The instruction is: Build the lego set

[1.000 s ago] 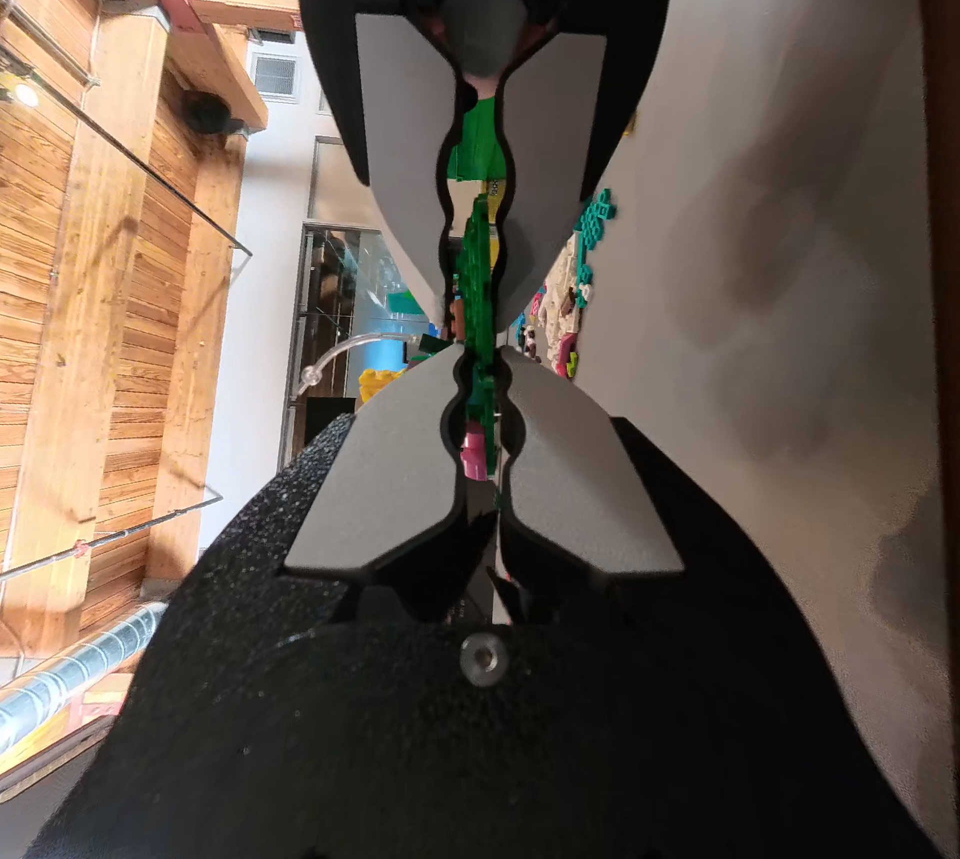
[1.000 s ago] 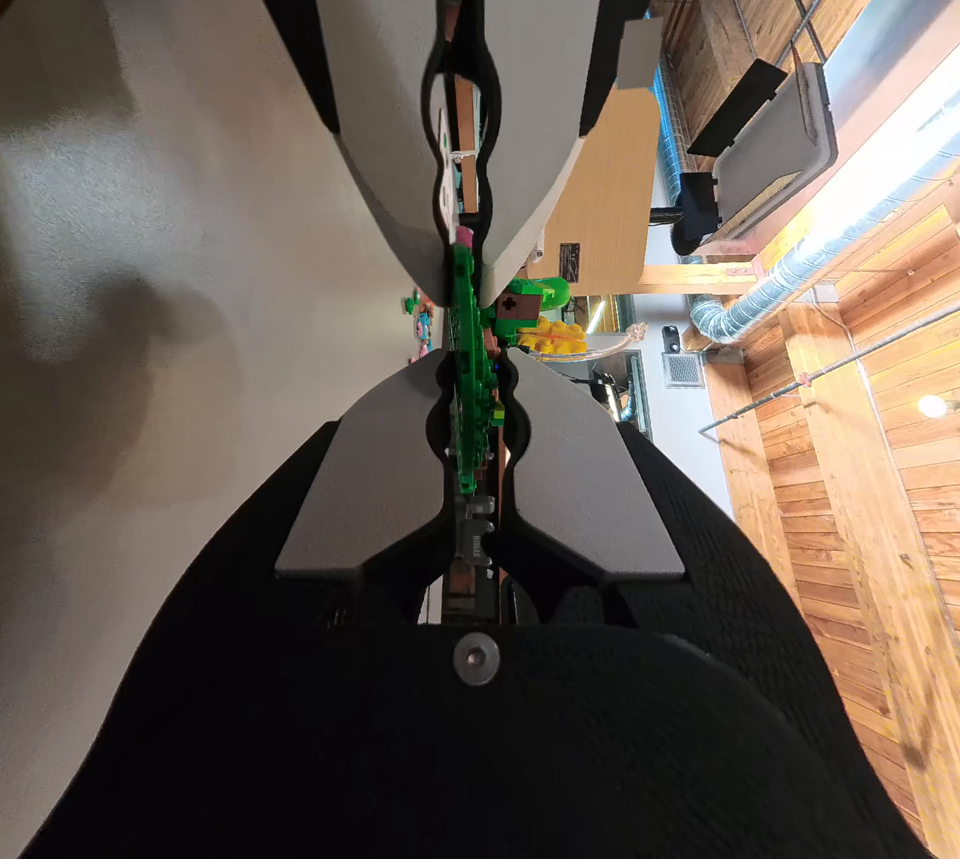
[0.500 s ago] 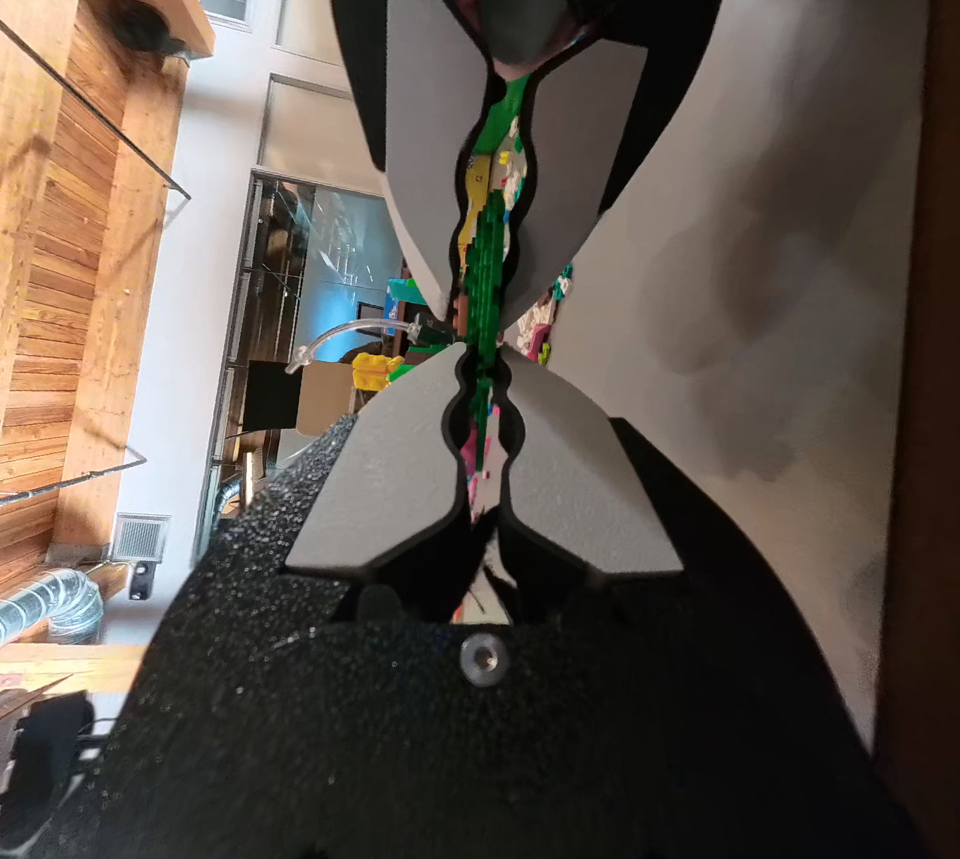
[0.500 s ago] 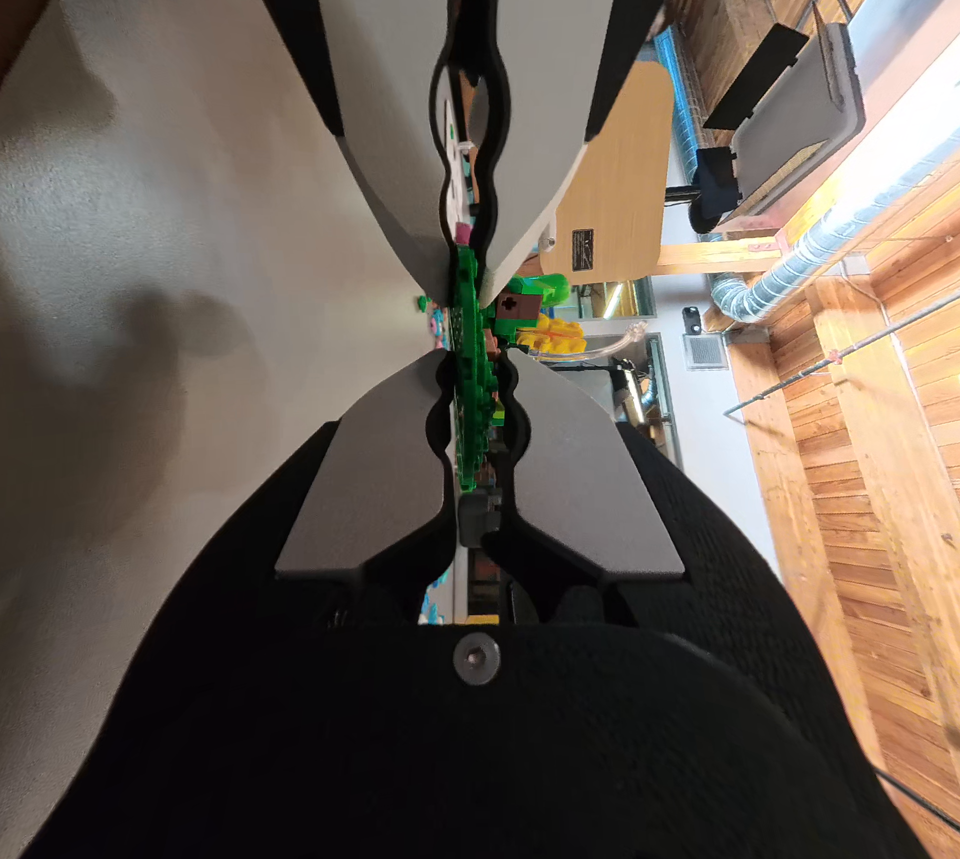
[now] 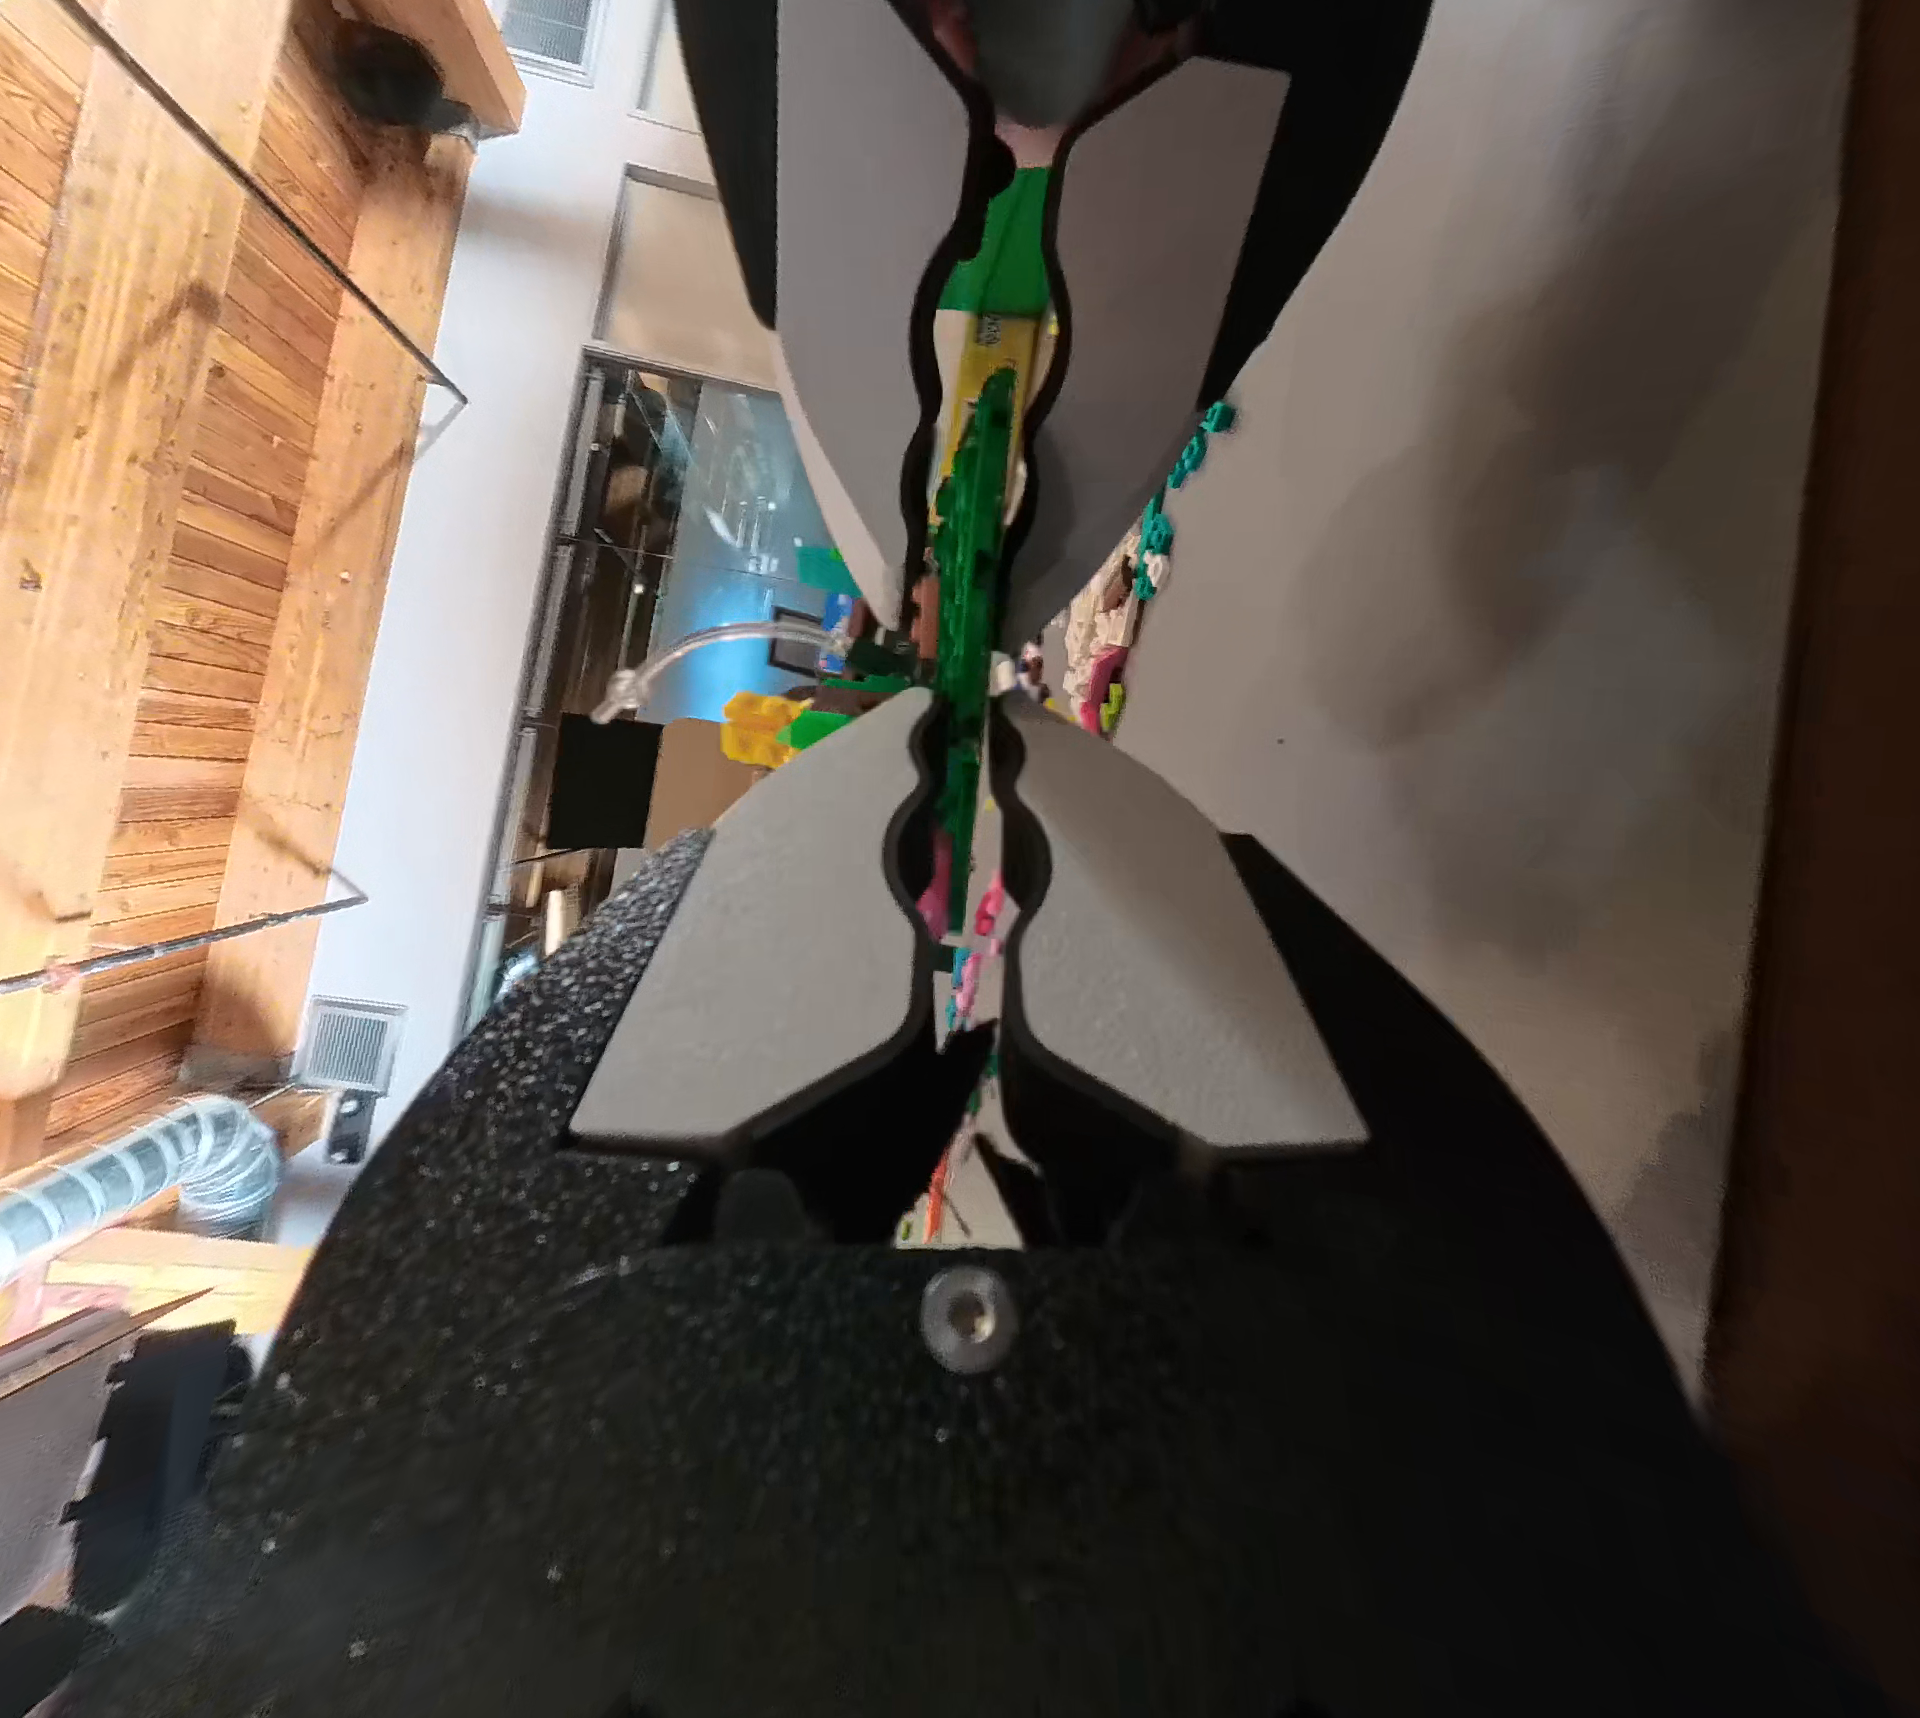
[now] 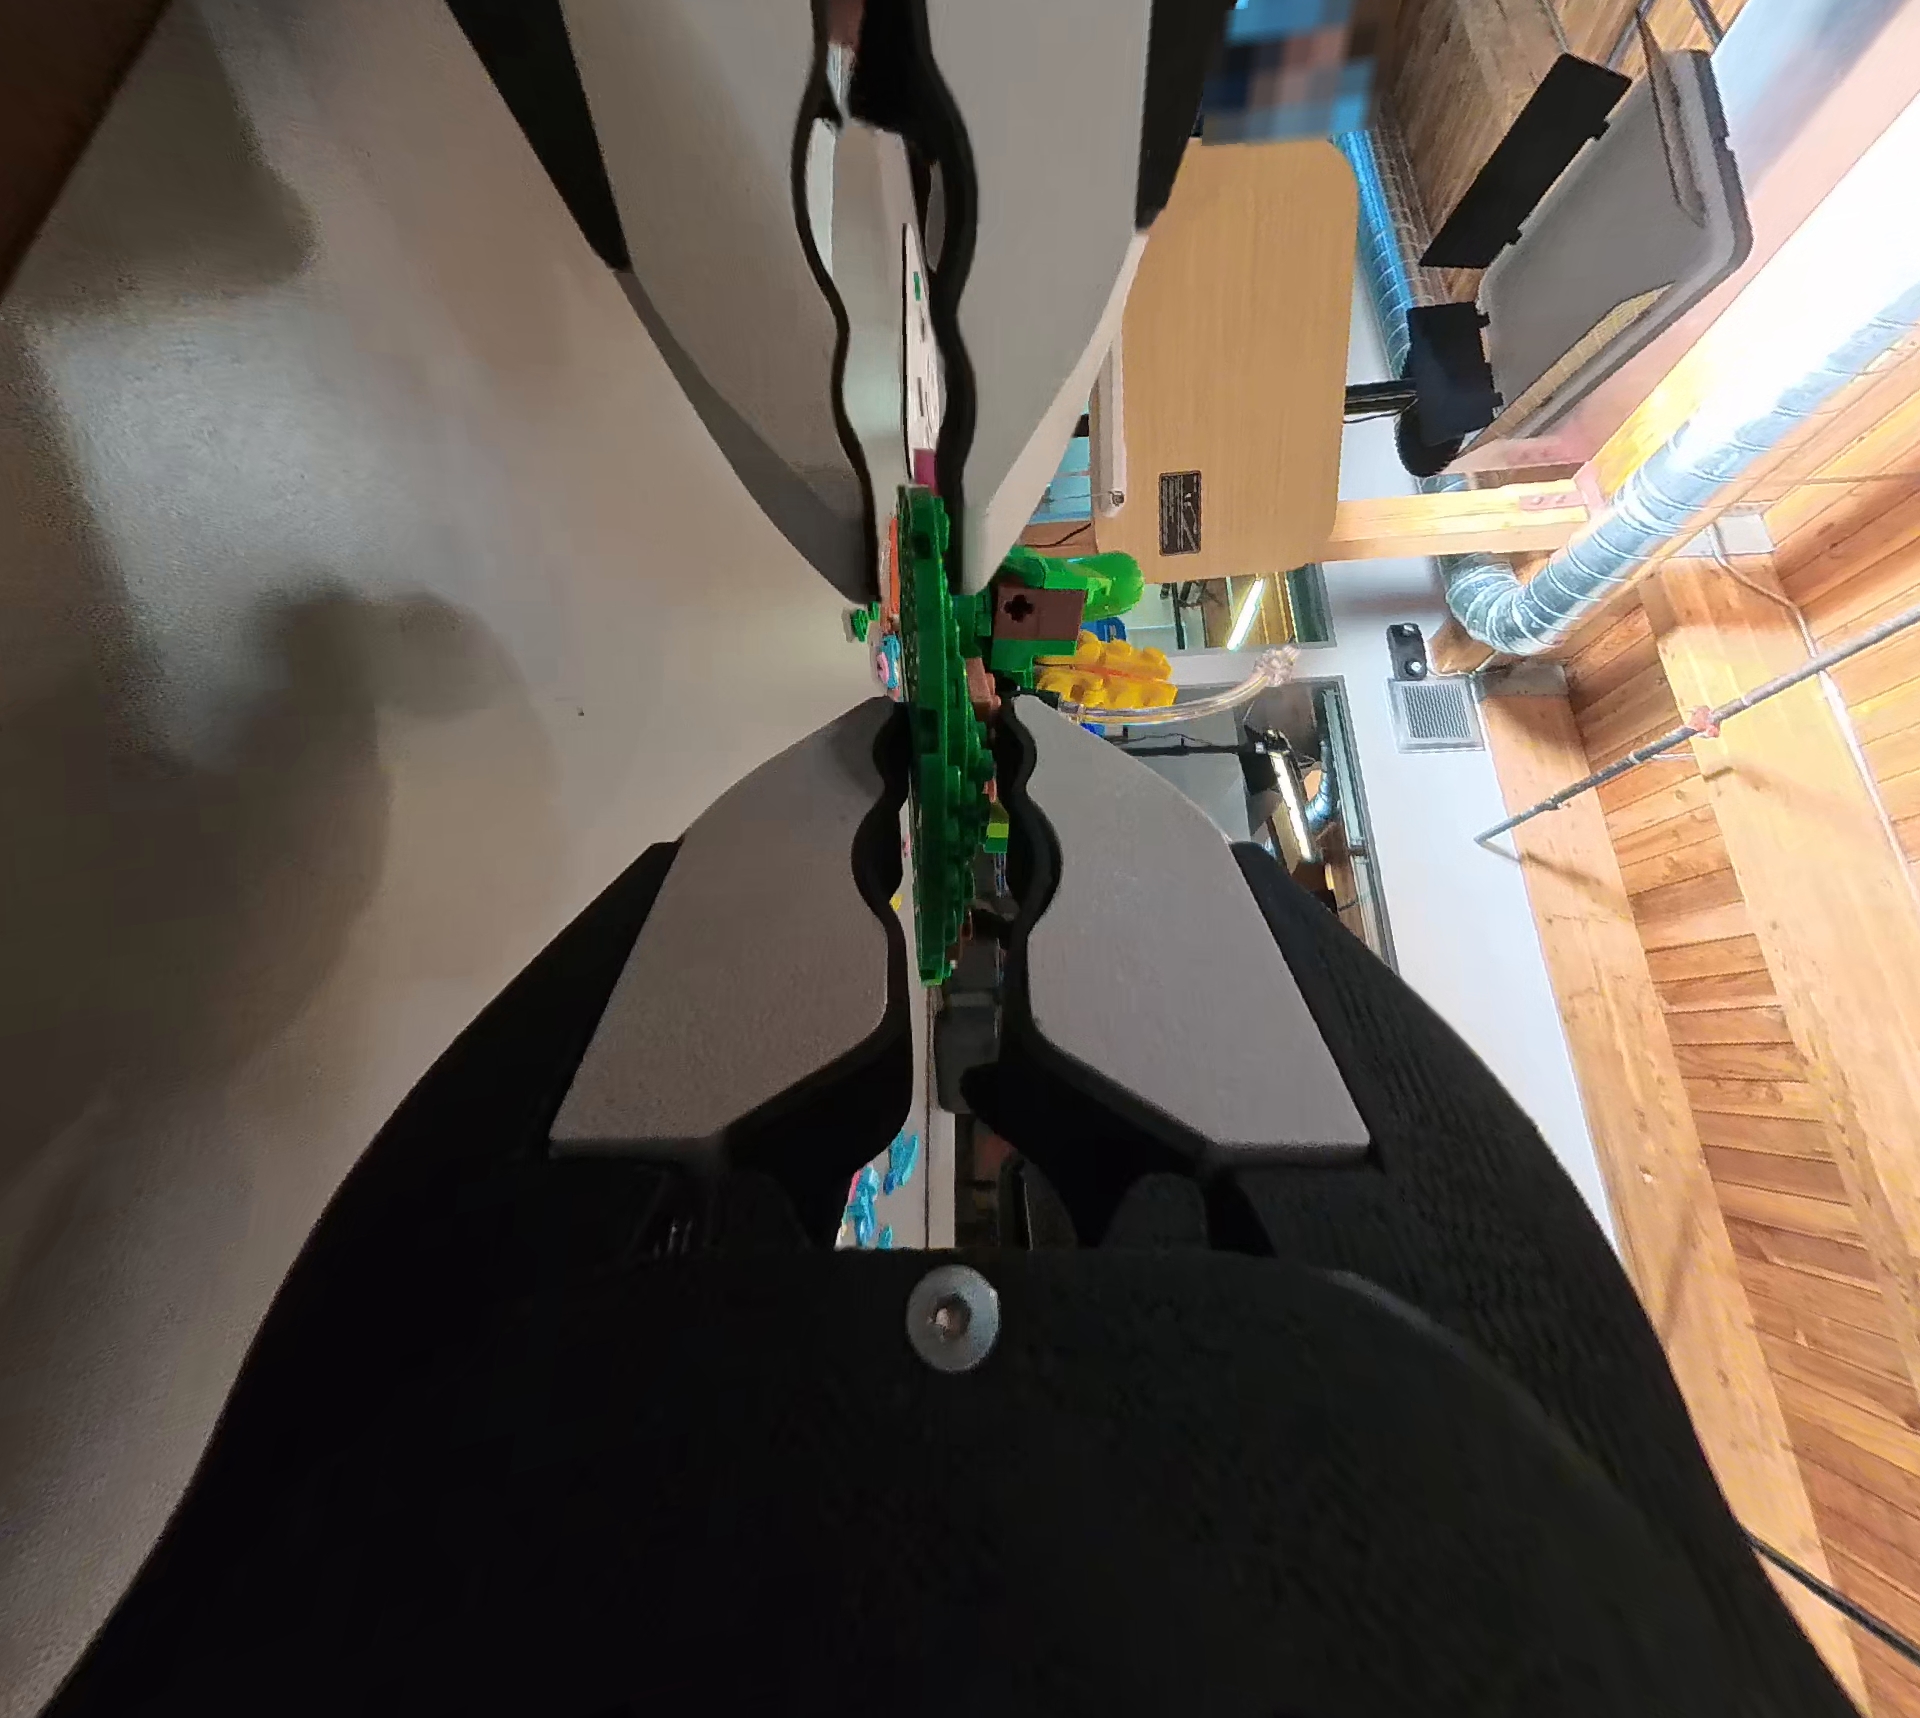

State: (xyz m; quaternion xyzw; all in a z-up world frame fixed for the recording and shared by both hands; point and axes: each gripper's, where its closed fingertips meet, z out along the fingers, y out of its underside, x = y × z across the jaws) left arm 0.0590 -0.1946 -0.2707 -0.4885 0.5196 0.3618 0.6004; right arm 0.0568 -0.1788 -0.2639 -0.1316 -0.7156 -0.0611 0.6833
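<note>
A green baseplate [image 5: 971,588] is seen edge-on, held up off the table between both grippers. My left gripper [image 5: 966,712] is shut on one edge of it. My right gripper [image 6: 956,712] is shut on the opposite edge [image 6: 940,681]. Each view shows the other gripper facing it from the top: the right gripper [image 5: 961,608] in the left wrist view, the left gripper [image 6: 914,567] in the right wrist view. A brown brick [image 6: 1039,614], yellow bricks [image 6: 1112,671], a green piece [image 6: 1101,577] and a clear curved tube [image 6: 1216,697] stick out from the plate's studded side.
The pale table top [image 5: 1455,525] runs along one side of both views [image 6: 312,525]. Loose pink, white and teal bricks [image 5: 1112,629] lie on it beyond the plate. A wooden board [image 6: 1236,349] and timber walls stand behind. The grippers are tip to tip, or close to it.
Both grippers have kept their hold on the green plate. The pair has swung and tilted a little together, so the background has shifted in both views.
</note>
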